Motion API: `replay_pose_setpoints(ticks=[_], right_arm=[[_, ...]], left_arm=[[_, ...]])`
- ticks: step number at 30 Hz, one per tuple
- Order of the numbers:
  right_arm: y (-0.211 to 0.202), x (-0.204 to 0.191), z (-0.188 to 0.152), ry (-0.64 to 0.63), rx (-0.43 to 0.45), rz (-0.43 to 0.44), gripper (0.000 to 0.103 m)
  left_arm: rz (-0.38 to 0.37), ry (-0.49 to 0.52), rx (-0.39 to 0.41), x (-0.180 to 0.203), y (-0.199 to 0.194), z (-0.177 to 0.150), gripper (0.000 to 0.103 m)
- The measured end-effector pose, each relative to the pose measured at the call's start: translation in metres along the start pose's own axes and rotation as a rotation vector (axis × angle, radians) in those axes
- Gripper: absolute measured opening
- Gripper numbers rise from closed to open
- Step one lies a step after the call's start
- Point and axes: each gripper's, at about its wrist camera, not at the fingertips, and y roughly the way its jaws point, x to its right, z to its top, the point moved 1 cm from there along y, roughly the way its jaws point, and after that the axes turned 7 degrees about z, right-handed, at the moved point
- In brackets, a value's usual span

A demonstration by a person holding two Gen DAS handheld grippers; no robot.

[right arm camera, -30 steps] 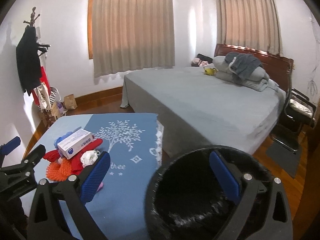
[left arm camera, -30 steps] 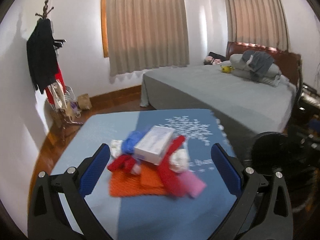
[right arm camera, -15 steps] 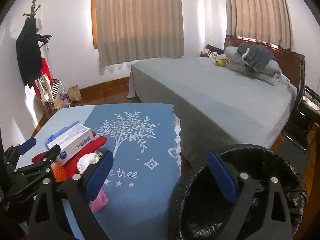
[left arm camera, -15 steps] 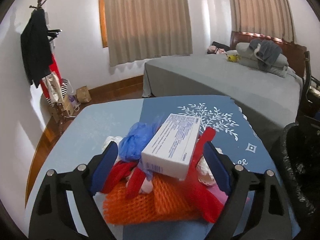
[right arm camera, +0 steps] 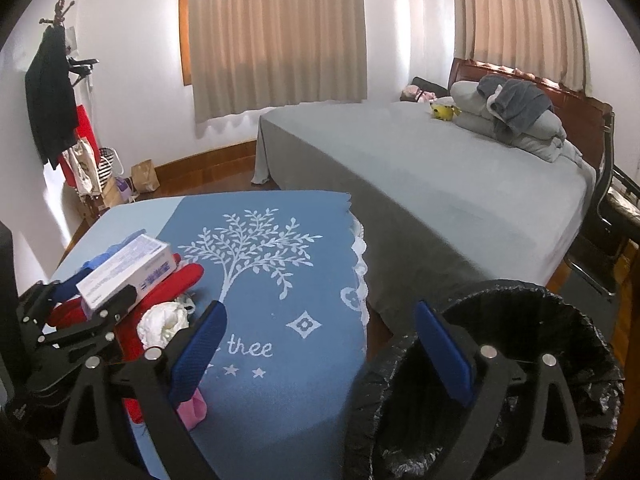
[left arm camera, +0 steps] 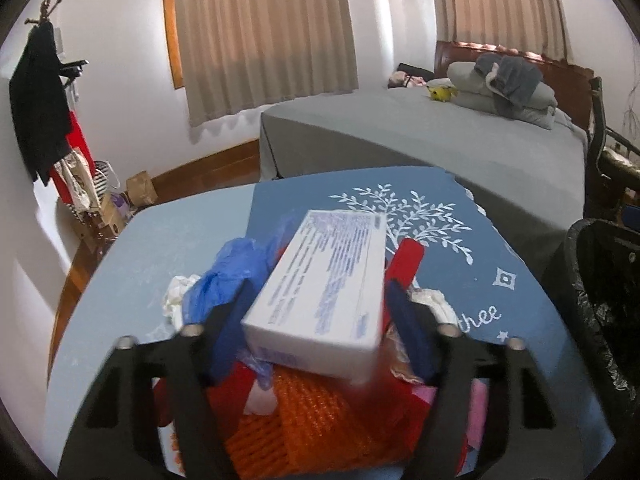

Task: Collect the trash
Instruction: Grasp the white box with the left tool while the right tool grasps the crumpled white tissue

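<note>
A pile of trash lies on the blue table (left arm camera: 168,248): a white printed box (left arm camera: 324,288) on top, a blue plastic bag (left arm camera: 228,276), red wrappers (left arm camera: 406,260), orange netting (left arm camera: 320,428), crumpled white paper (right arm camera: 164,320) and a pink piece (right arm camera: 192,408). My left gripper (left arm camera: 316,320) has its blue pads on both sides of the white box, closed onto it; it also shows in the right wrist view (right arm camera: 96,296). My right gripper (right arm camera: 320,352) is open and empty, above the gap between the table and the black-lined bin (right arm camera: 560,360).
A grey bed (right arm camera: 440,176) stands behind the table, with pillows and clothes at its head. A coat rack (right arm camera: 52,92) with bags at its foot is at the left wall. A dark chair (right arm camera: 612,216) stands at the right by the bin.
My left gripper moved forward over the pile and its jaws narrowed onto the white box. My right gripper shifted a little left; the bin now sits lower right in its view.
</note>
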Motion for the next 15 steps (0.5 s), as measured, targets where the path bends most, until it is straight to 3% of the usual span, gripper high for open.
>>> replay_pose_setpoints(ticks=[7, 15], right_arm=[[0.004, -0.009, -0.002, 0.002, -0.007, 0.026, 0.092], [0.022, -0.046, -0.009, -0.029, -0.049, 0.15, 0.082]], left_arm=[[0.013, -0.072, 0.058, -0.011, -0.02, 0.005, 0.059], [0.06, -0.124, 0.07, -0.035, -0.05, -0.01, 0.058]])
